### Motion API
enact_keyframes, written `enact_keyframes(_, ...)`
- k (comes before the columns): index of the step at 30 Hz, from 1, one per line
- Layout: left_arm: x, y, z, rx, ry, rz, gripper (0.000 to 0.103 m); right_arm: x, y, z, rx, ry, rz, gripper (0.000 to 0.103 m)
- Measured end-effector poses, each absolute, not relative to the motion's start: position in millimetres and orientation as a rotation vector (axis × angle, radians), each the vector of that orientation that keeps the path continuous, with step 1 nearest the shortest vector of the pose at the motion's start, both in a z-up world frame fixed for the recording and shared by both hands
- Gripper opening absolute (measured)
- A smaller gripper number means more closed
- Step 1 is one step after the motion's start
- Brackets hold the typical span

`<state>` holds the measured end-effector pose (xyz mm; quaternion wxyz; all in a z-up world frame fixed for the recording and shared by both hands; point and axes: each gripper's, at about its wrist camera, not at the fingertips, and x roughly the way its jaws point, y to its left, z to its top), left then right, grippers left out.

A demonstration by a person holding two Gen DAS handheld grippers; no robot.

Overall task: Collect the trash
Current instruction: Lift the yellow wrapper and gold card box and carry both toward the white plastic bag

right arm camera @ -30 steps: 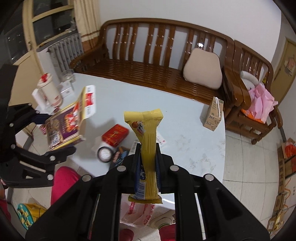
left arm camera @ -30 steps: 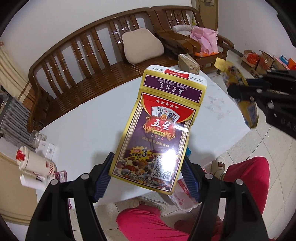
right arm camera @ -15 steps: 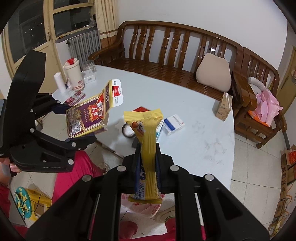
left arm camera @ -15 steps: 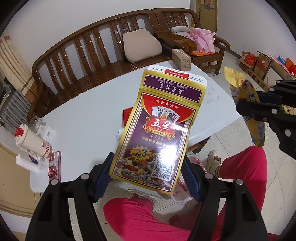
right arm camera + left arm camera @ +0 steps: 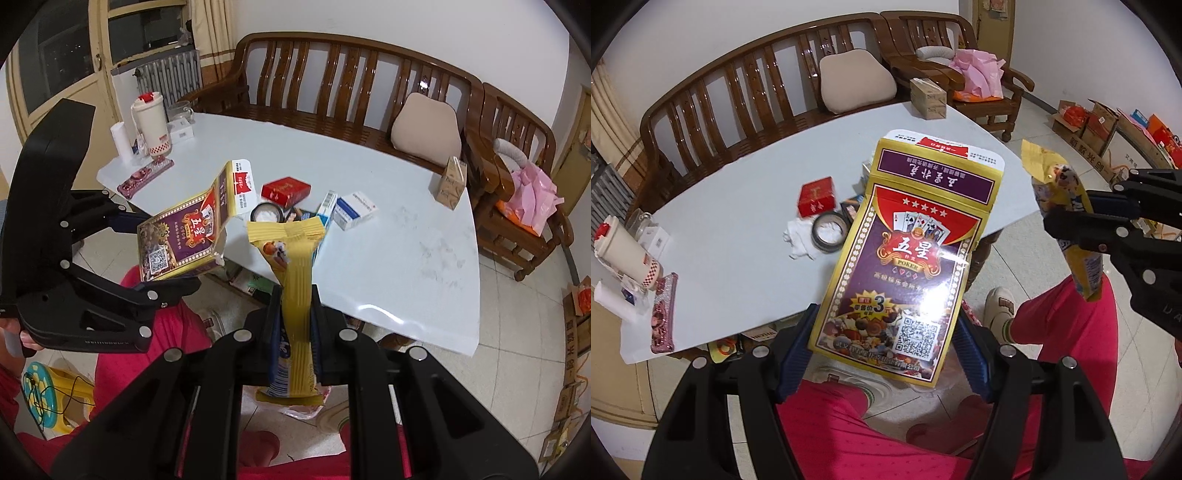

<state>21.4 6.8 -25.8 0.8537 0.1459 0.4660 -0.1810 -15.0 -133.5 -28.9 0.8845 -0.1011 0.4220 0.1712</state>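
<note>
The left gripper [image 5: 882,354] clamps a glossy, flat playing-card box [image 5: 908,258]; the right gripper [image 5: 295,328] pinches a crinkled yellow wrapper [image 5: 295,280]. Both hang off the smooth white surface [image 5: 388,258], near a slatted wooden bench [image 5: 351,77].

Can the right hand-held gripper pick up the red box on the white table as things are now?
Probably not: the right hand-held gripper is shut on a yellow snack wrapper, so nothing else fits between its fingers, though the red rectangular box lies uncovered.
</note>
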Motion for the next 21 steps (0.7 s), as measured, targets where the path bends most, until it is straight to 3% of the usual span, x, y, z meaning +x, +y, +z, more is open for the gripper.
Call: enact_keyframes(21,14.1,-10.1,-88.3,0.356,1.036,-0.446,0.068,-21.3,-141.9,-101.5,-0.150,0.976,0.355,0.014)
